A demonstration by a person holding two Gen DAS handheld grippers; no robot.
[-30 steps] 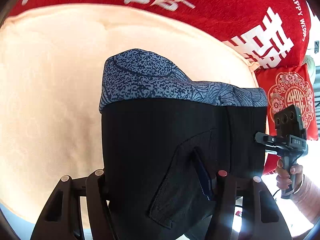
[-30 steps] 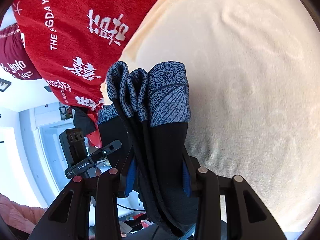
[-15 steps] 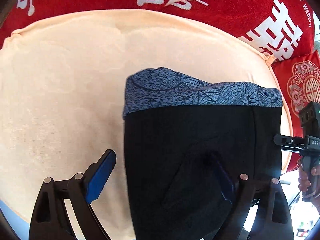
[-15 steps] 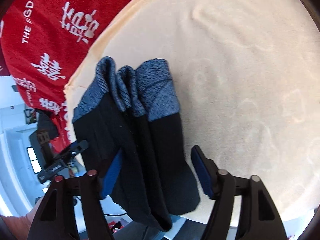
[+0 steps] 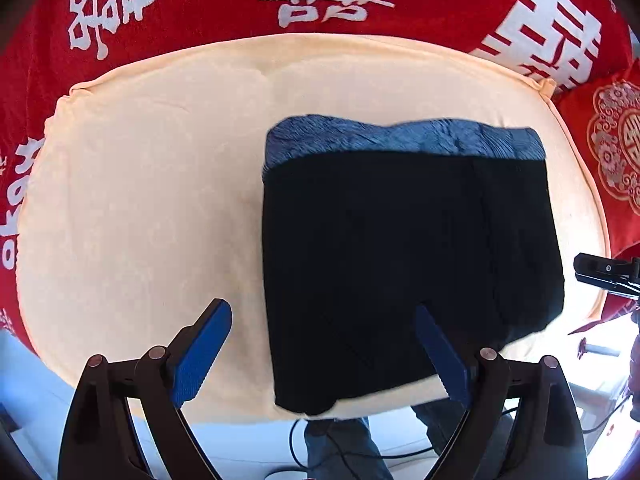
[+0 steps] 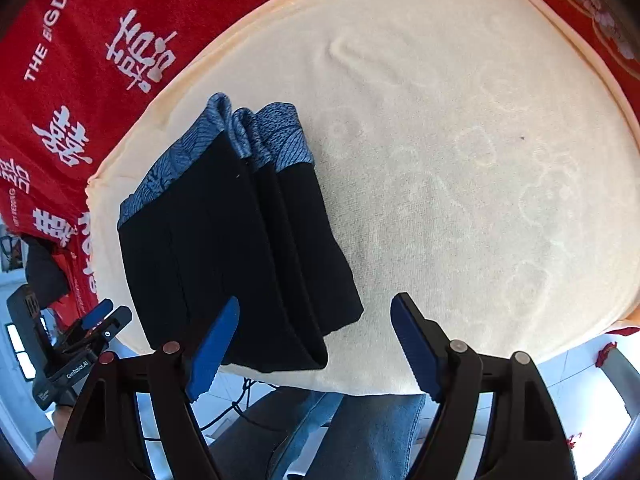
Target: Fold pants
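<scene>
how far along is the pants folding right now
Done: the pants lie folded in a compact stack on the cream cushion, blue waistband at the far end. In hand: nothing; left gripper and right gripper are open. Left: apparently nothing, perhaps tidying.

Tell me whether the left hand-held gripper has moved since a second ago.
Yes. The left hand-held gripper has opened and backed away from the folded black pants, which now lie free on the cream cushion.
</scene>
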